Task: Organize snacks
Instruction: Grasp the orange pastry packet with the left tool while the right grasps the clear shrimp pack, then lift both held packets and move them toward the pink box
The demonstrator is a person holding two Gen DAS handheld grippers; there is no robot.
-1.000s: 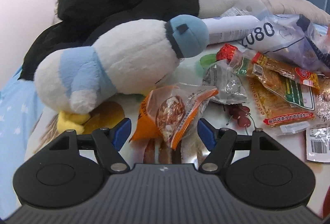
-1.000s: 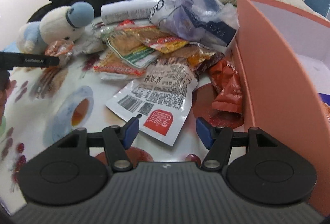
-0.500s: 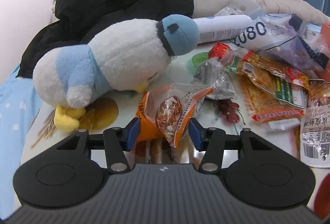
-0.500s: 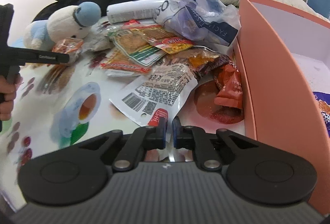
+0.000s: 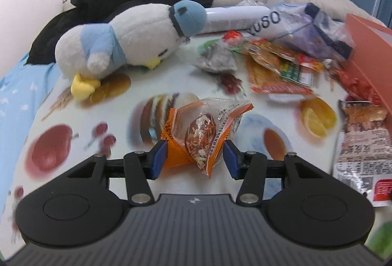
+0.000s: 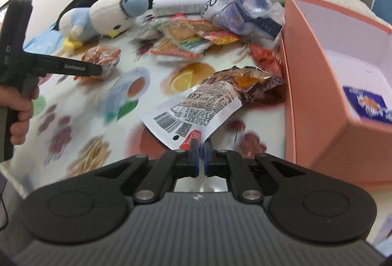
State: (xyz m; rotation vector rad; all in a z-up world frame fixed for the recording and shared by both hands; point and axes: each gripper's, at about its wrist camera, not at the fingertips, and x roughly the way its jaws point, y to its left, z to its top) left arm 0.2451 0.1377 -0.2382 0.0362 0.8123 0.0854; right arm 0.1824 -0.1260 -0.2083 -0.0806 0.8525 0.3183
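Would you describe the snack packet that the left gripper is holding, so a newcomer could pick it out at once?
Start at the white-and-blue plush bird on the printed tablecloth. Nearer the camera, apart from the snack pile, the left gripper pinches a small orange snack packet. Only this one has a clear window showing brown nutty pieces.

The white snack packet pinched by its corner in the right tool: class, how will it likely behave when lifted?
The white snack packet is a flat film pouch held only at one corner by the right tool, so it will probably droop and swing. It looks light. Its glossy film may slip.
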